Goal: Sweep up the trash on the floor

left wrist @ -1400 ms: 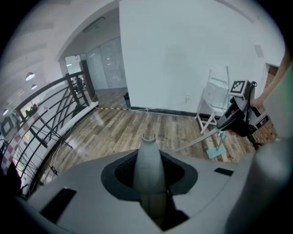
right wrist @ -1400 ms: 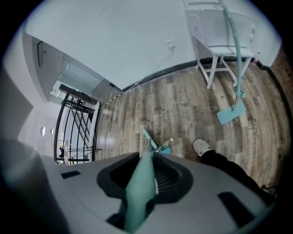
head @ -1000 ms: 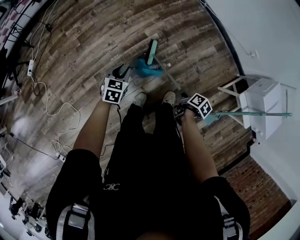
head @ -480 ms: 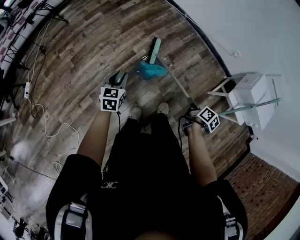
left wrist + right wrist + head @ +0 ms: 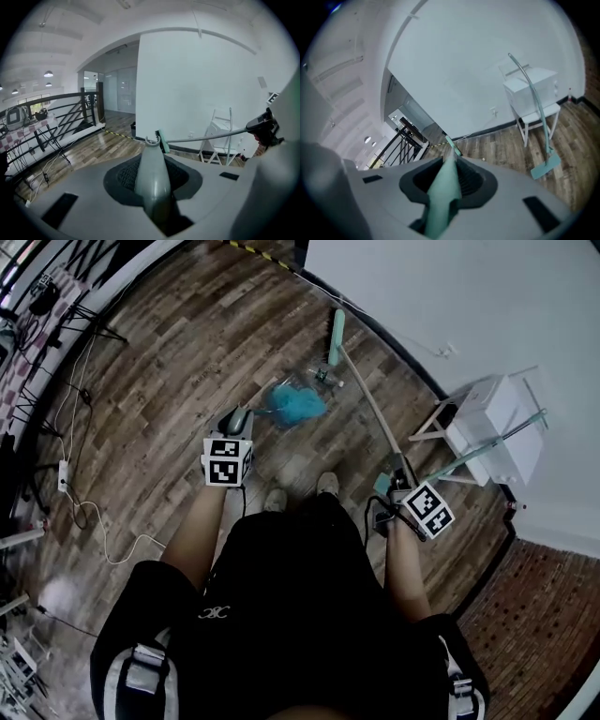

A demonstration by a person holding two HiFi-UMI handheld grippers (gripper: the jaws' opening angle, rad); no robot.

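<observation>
The right gripper (image 5: pixel 405 486) is clamped near the top end of the broom (image 5: pixel 370 409). Its stick slants away to a teal head resting far off on the floor (image 5: pixel 169 399), close by the wall (image 5: pixel 450 296). The left gripper (image 5: pixel 232 439) is closed round a grey handle (image 5: pixel 153 176) that juts forward and ends in a small hook. I cannot tell what that handle belongs to.

The trash (image 5: pixel 323 379) is a few small bits lying just on the near side of the broom head. A blue heap (image 5: pixel 298 404) sits a little nearer and to the left of them, between the head and the person's shoes (image 5: pixel 326 484). Whether it is a pan or rubbish I cannot say.

The step in hand looks like drawing the bits together. To do it well, I'd set the bristles flat on the boards on the far side of the bits. Then I'd pull in short, low strokes toward the blue heap, so nothing flicks out sideways. Only one gripper holds this long stick, and high up, so the head will likely want to twist and skate; slow strokes and a firm grip should answer that. Mind the stool (image 5: pixel 441 423) and the mop (image 5: pixel 487 442) leaning at it on the right, both near the stick's swing. Watch the foot of the wall too, where bits could lodge. Best not to step forward onto the heap.
</observation>
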